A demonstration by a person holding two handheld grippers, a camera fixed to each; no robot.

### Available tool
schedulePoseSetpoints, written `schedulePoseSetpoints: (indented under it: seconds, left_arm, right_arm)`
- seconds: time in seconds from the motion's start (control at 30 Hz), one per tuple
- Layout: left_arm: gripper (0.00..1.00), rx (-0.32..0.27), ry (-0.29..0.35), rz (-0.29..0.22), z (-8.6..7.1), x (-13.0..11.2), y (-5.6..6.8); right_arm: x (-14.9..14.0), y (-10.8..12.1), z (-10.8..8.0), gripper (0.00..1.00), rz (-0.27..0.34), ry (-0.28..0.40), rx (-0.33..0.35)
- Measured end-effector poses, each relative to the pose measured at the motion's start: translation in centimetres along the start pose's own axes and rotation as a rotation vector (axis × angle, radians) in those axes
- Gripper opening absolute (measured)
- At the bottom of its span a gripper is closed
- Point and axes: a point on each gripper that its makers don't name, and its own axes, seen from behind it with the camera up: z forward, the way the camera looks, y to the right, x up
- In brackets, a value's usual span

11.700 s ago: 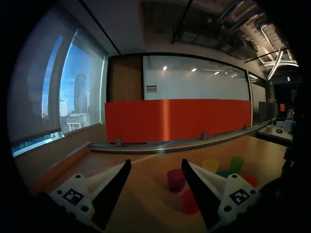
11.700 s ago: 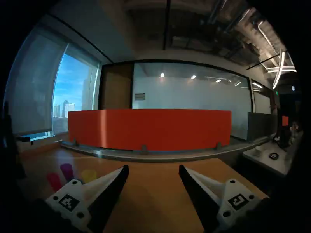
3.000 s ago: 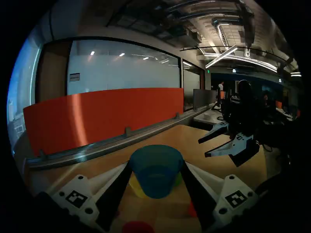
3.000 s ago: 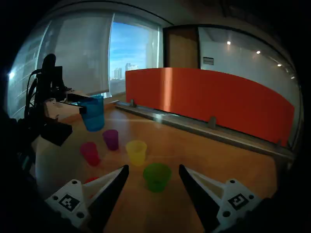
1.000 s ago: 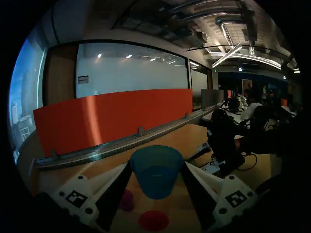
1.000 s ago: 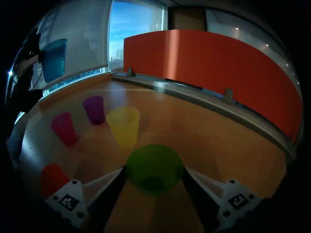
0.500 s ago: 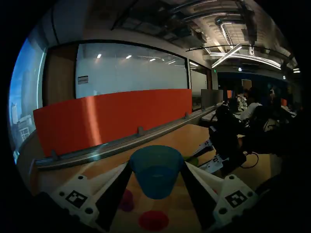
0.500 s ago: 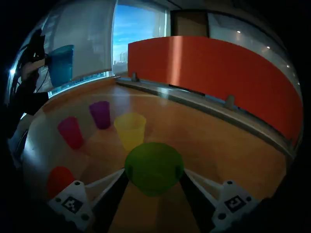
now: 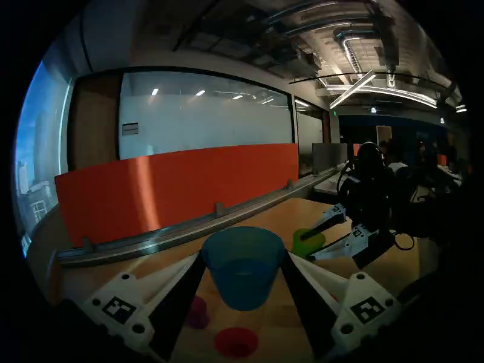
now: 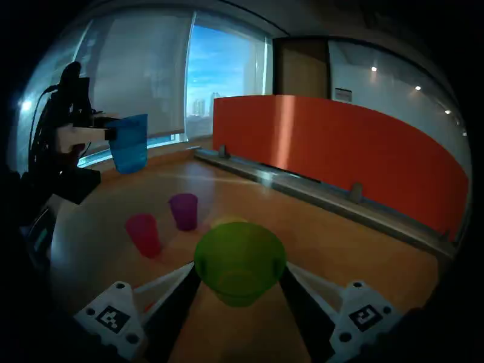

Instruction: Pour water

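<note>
In the left gripper view my left gripper [image 9: 243,275] is shut on an upright blue cup [image 9: 244,265] held above the wooden table [image 9: 290,215]. Farther right in that view the right gripper [image 9: 320,239] holds a green cup [image 9: 308,241] in the air. In the right gripper view my right gripper [image 10: 240,275] is shut on that green cup [image 10: 239,260], which stands upright between the fingers. At the left of that view the left gripper [image 10: 91,134] carries the blue cup [image 10: 129,150] at about the same height.
A purple cup [image 10: 184,211] and a pink cup [image 10: 144,235] stand on the table [image 10: 339,242], with a yellow cup's rim [image 10: 227,220] just behind the green one. A red cup [image 9: 236,341] sits below the left gripper. An orange partition [image 10: 339,157] runs along the table's far edge.
My right gripper has lifted the green cup off the table and raised it. The left gripper has held the blue cup almost still.
</note>
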Motion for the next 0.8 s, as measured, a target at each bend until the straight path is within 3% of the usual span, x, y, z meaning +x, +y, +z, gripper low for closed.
schedulePoseSetpoints:
  seconds: [0.4, 0.8]
  left_arm:
    - [0.87, 0.010, 0.025, -0.003, -1.4, 0.7, -0.2]
    - [0.87, 0.016, 0.027, 0.005, -2.3, 0.7, -0.1]
  right_arm:
    - [4.0, -3.3, -3.2, 0.89, -0.041, 0.107, 0.026]
    - [6.4, -5.8, -4.7, 0.90, -0.068, 0.177, 0.042]
